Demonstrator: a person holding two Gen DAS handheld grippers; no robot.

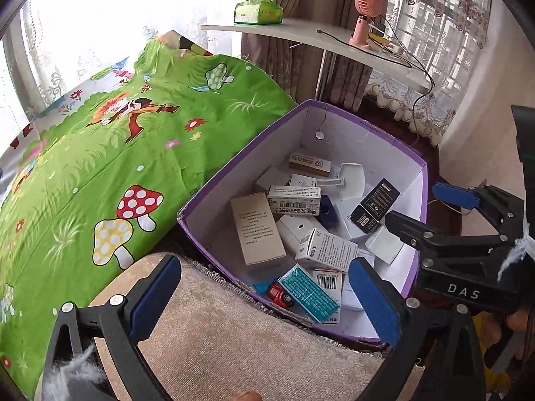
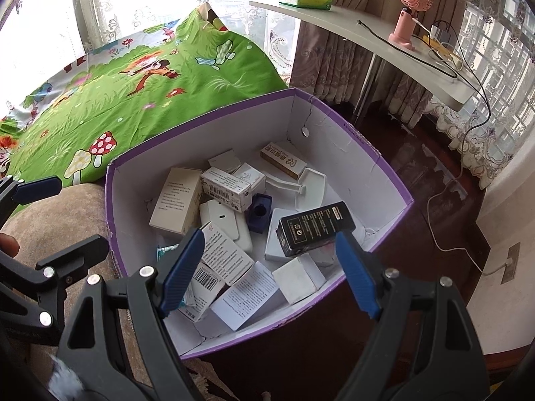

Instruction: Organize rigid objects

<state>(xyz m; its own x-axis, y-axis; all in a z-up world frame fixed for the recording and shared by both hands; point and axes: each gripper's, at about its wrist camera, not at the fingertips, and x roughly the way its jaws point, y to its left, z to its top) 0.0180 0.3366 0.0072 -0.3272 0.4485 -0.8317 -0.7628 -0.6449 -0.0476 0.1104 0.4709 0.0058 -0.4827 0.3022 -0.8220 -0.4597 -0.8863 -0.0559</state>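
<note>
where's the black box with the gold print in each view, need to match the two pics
Left wrist view: the black box lies right of centre, inside the purple-rimmed box near its right wall.
Right wrist view: the black box sits just right of centre, above the gap between the right gripper fingers.
Shared landmark: the dark blue holder lies just left of it in both.

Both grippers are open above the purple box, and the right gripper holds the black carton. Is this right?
Not quite. The right gripper holds nothing: in the right wrist view its fingers stand wide apart, and the black carton lies inside the purple box. The left gripper is also open.
</note>
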